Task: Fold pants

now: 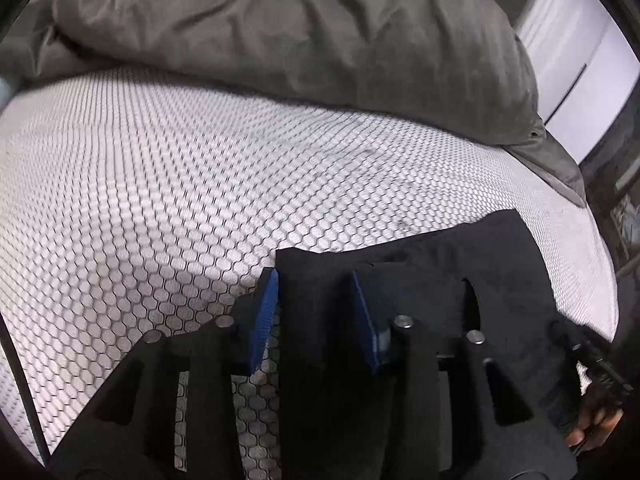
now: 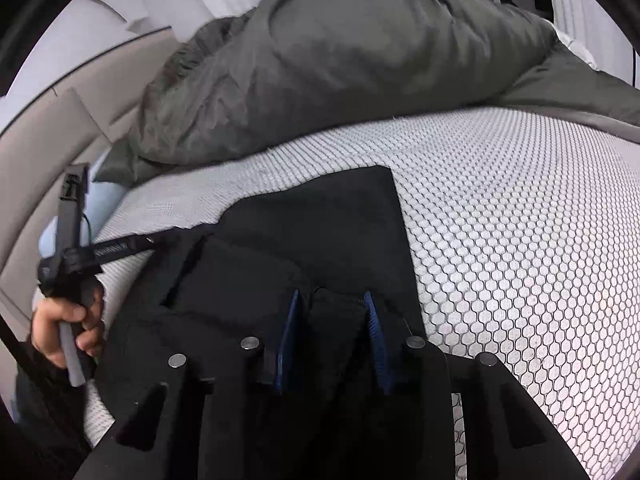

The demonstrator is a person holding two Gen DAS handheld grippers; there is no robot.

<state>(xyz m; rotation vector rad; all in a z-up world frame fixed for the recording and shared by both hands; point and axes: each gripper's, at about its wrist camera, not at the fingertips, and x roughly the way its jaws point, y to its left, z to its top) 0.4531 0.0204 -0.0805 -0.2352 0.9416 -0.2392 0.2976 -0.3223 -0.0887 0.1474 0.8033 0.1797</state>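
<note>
1. We see the bed's mattress (image 1: 140, 184), covered in a white honeycomb-quilted fabric, filling most of both wrist views and carrying everything else.
2. A rumpled grey duvet (image 1: 300, 36) is heaped across the far side of the mattress; it lies well apart from the garment and blocks nothing near the tools. Pale walls and furniture show beyond it, too blurred to name.
3. The black pants (image 2: 320, 216) lie flat on the near part of the mattress, already doubled over into a compact stack with a squared far edge. In the left wrist view they sit to the right of centre; in the right wrist view they sit to the left of centre.
4. Our left tool (image 1: 316, 304) points forward over the near left edge of the pants. Its blue pads (image 1: 266, 312) stand moderately apart, with a band of black cloth lying between them; we cannot tell whether the pads press on it.
5. Our right tool (image 2: 332, 320) hangs over the near right edge of the pants, its blue fingers narrowly parted with a fold of black cloth between them; a firm pinch is not clear.
6. In the right wrist view, a hand (image 2: 66, 328) at the far left grips the left tool's handle, fingers curled around it.
</note>
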